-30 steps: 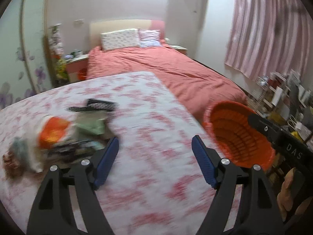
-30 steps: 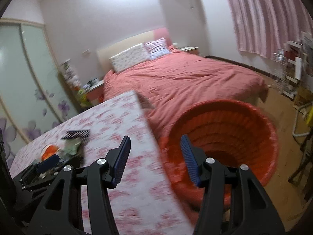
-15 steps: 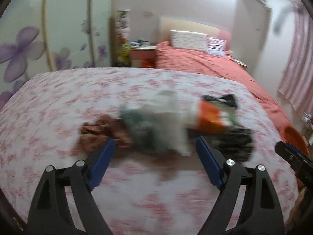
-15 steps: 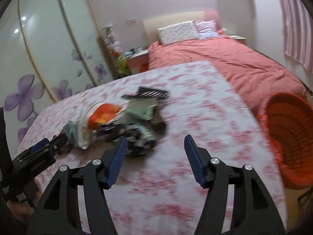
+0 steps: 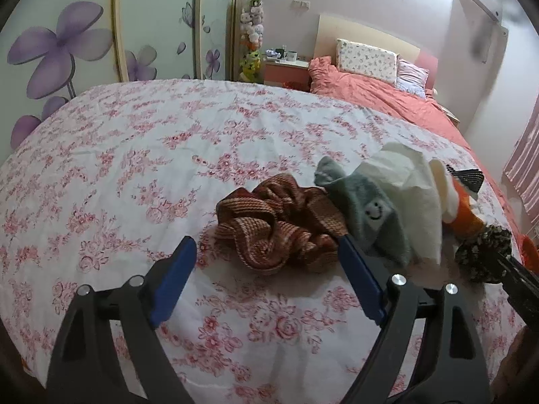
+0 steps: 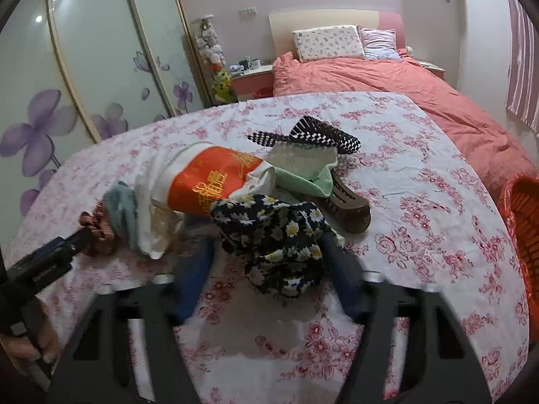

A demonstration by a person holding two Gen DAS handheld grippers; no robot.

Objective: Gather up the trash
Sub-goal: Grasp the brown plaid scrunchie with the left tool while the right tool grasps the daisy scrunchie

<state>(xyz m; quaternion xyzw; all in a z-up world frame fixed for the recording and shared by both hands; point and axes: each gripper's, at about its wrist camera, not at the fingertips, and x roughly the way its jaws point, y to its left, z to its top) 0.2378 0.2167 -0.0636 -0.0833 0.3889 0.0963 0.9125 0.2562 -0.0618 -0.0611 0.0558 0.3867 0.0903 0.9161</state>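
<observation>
Progress looks like zero: whole pile sits on the bench (image 5: 134, 155) (floral cloth over it), nothing in either gripper.

Left gripper (image 5: 267, 269): jaws wide, empty, lined up on the rust-brown woven cloth (image 5: 279, 225), low over the bench, not touching as far as I can tell.
Right gripper (image 6: 266, 269): jaws wide, empty, straddling the black daisy-print fabric (image 6: 279, 232); fingers motion-blurred, contact unclear.

Pile, left to right across mid-bench:
- rust-brown cloth, left end
- grey-blue sock with smiley (image 5: 367, 215), touching it
- white crumpled bag/paper (image 5: 407, 188)
- orange-and-white printed bag (image 6: 215, 178)
- daisy fabric at the near side
- pale green cloth (image 6: 303, 168), brown slotted item (image 6: 350, 205) (comb or sole, can't tell), black-white checked piece (image 6: 320, 134) toward the far edge

Orange basket (image 6: 522, 222) off the bench's right edge, probably the drop target; contents not visible.

Obstacles: items overlap, so a grab may drag neighbours. The two grippers work close together across the pile. Left-end item has to cross the whole bench to reach the basket.

Background: pink bed (image 6: 387, 80), nightstand (image 6: 252, 80), sliding wardrobe doors (image 5: 84, 33).
</observation>
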